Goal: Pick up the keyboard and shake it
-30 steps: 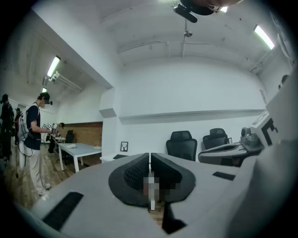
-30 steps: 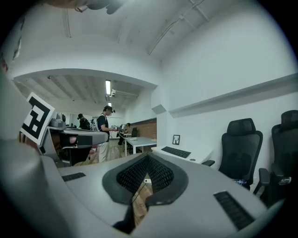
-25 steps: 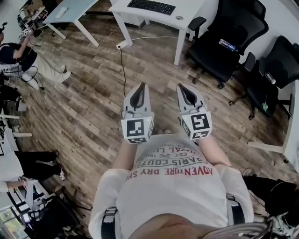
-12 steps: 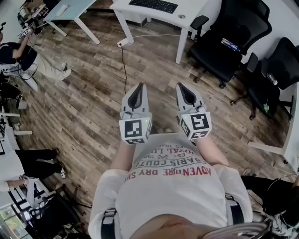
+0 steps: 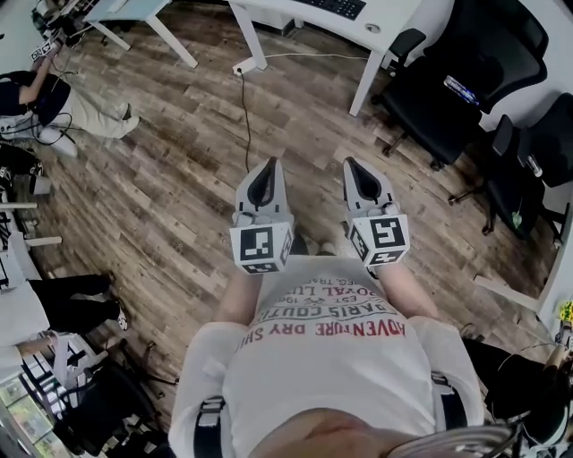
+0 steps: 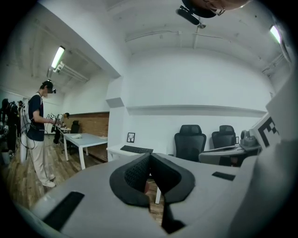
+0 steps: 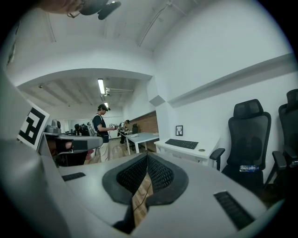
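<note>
A black keyboard (image 5: 343,6) lies on a white desk (image 5: 376,31) at the top edge of the head view, far ahead of both grippers. It also shows small in the left gripper view as the keyboard (image 6: 136,149) and in the right gripper view as the keyboard (image 7: 181,143). My left gripper (image 5: 270,165) and right gripper (image 5: 350,165) are held side by side in front of the person's chest, above the wooden floor. Both are shut with nothing between the pads, as the left gripper (image 6: 149,156) and right gripper (image 7: 147,157) show in their own views.
Black office chairs (image 5: 461,85) stand right of the desk. A cable (image 5: 247,112) runs across the floor from a power strip (image 5: 242,67). A second table (image 5: 143,7) is at the top left. A person (image 5: 58,98) sits at the left, and another person (image 6: 38,130) stands further off.
The desk, keyboard and power strip have slid toward the top edge of the head view. Both grippers stay side by side and shut.
</note>
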The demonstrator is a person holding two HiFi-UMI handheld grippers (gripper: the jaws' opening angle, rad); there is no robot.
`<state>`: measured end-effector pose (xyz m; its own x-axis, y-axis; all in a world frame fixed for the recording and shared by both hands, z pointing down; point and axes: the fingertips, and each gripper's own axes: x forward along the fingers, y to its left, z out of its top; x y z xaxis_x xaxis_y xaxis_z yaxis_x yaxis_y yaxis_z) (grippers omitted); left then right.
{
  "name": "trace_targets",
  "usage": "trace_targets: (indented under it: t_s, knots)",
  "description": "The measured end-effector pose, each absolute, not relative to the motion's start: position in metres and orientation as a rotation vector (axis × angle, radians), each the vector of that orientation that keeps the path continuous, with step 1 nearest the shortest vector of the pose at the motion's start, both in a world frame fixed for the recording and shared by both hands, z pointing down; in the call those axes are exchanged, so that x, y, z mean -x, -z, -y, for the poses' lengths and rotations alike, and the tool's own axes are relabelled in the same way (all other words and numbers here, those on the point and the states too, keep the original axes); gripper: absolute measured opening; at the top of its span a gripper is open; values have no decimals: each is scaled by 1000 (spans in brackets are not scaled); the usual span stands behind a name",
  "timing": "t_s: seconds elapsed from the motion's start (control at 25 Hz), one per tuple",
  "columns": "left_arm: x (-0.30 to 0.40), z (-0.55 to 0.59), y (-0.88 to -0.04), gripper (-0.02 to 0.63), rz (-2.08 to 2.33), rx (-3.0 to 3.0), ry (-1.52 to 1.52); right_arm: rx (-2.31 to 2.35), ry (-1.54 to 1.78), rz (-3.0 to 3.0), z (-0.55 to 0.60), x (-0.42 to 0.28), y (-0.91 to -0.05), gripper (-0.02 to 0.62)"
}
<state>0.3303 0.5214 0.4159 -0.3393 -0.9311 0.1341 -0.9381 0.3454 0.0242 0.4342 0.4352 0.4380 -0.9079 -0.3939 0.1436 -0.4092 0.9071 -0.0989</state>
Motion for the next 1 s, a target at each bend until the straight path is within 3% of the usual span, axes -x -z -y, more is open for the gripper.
trace_targets:
  t_s: [0.6,1.0]
  knots:
    - [-124,-464,-418,26,2460,-1750,-29,-697,-141,2876,-368,-237,-441,26]
    - [-39,-436,-427,26,2385,-1748,13,-829,-187,2816,-329,-168,-451,26]
